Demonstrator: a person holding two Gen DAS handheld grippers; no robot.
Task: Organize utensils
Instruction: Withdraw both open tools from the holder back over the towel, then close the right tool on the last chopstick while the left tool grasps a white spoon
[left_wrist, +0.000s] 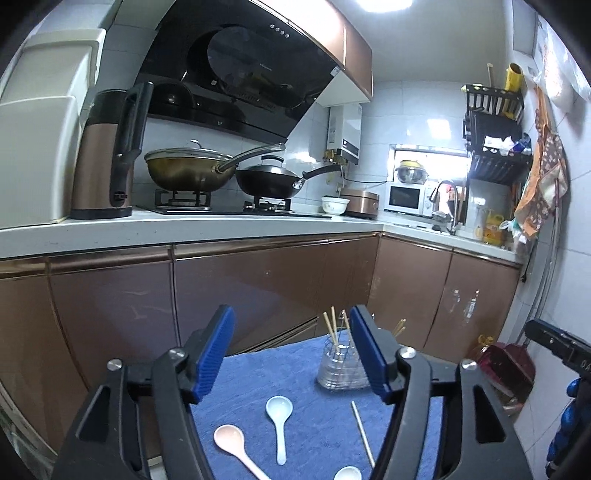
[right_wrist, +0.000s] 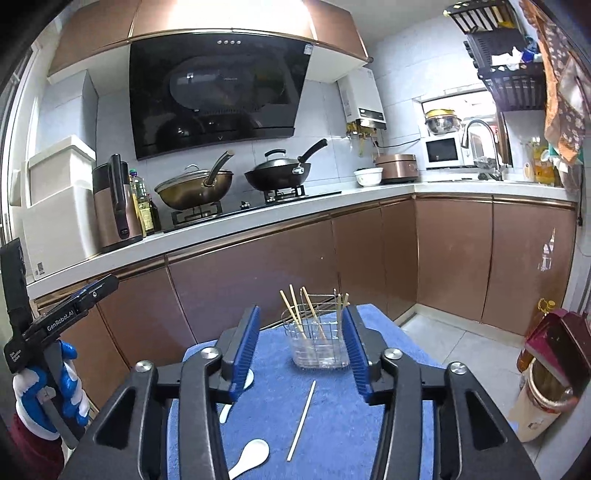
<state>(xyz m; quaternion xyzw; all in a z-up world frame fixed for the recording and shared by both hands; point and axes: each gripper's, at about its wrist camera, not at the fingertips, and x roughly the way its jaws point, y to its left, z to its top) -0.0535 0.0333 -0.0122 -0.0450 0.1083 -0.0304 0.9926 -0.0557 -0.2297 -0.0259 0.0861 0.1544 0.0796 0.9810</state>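
Blue-padded left tongs and right tongs hover nearly level, jaws apart, gripping nothing. Ahead stands the wire holder; below, the towel-covered table holds spoons and one loose chopstick.

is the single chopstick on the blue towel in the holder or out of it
Out. The chopstick lies flat on the blue towel in front of the wire holder, apart from it.

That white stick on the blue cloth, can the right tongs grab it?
Probably yes. The white stick lies alone on the blue cloth, just ahead of the open right tongs, with nothing between them; the nearest spoon lies off to its side.
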